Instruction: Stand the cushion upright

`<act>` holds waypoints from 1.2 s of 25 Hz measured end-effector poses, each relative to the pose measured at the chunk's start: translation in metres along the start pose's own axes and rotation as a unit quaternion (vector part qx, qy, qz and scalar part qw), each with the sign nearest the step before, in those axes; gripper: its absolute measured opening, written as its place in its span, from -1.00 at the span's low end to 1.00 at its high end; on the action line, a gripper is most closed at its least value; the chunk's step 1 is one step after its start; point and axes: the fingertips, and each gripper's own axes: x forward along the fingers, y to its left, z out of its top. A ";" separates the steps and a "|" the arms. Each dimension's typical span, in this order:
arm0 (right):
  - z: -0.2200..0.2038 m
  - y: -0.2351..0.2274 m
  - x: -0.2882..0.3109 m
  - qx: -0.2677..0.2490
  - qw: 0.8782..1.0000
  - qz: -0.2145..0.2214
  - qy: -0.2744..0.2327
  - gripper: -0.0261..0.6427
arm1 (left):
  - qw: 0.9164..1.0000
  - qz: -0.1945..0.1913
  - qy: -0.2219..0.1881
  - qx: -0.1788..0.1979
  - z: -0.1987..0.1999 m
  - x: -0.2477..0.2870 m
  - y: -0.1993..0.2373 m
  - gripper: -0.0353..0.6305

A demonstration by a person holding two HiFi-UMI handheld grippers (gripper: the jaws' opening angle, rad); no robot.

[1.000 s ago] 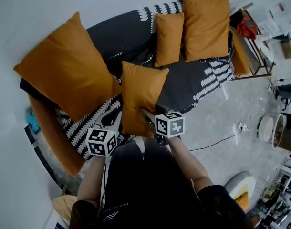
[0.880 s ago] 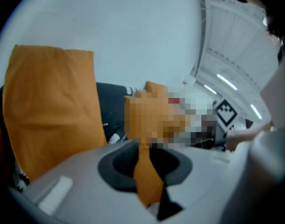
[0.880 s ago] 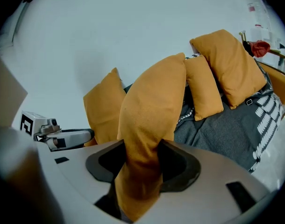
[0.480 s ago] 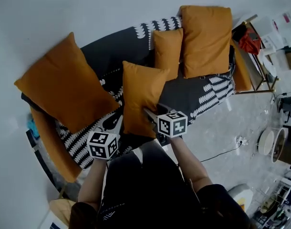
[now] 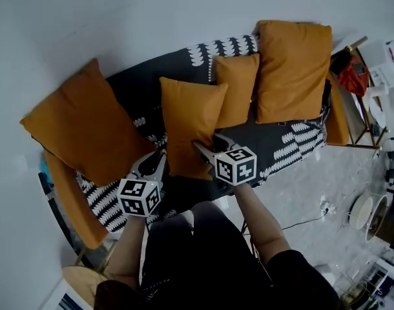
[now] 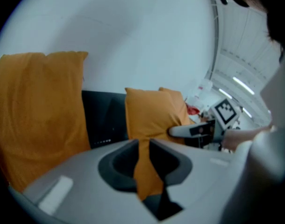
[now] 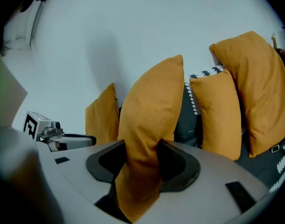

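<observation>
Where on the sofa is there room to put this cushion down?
Bare sofa lies between the big left cushion and the held cushion, and along the front seat below the small cushion and big right cushion. The back right is crowded.

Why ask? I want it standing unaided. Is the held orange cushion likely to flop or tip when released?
Probably soft: the cushion pinches thin in the left gripper and bulges around the right gripper. Likely light, since two edge grips carry it. It may tip unless leaned on the sofa.
</observation>
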 end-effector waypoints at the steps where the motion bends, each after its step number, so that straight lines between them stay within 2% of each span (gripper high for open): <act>1: 0.005 -0.002 0.004 -0.009 1.000 0.005 -0.001 -0.30 | 1.000 0.004 -0.002 -0.002 0.003 0.003 0.002 -0.67; 6: 0.027 -0.008 0.024 -0.062 0.998 0.026 -0.008 -0.30 | 1.000 0.021 -0.013 -0.011 0.017 0.014 0.011 -0.67; 13: 0.047 -0.016 0.053 -0.088 0.994 0.065 -0.016 -0.30 | 0.999 0.040 -0.020 -0.022 0.028 0.028 0.022 -0.67; 19: 0.057 -0.019 0.082 -0.131 0.986 0.103 -0.015 -0.30 | 0.998 0.051 -0.020 -0.021 0.033 0.043 0.030 -0.67; 30: 0.051 -0.036 0.121 -0.143 0.977 0.152 -0.038 -0.27 | 0.996 0.079 -0.009 -0.027 0.018 0.064 0.051 -0.67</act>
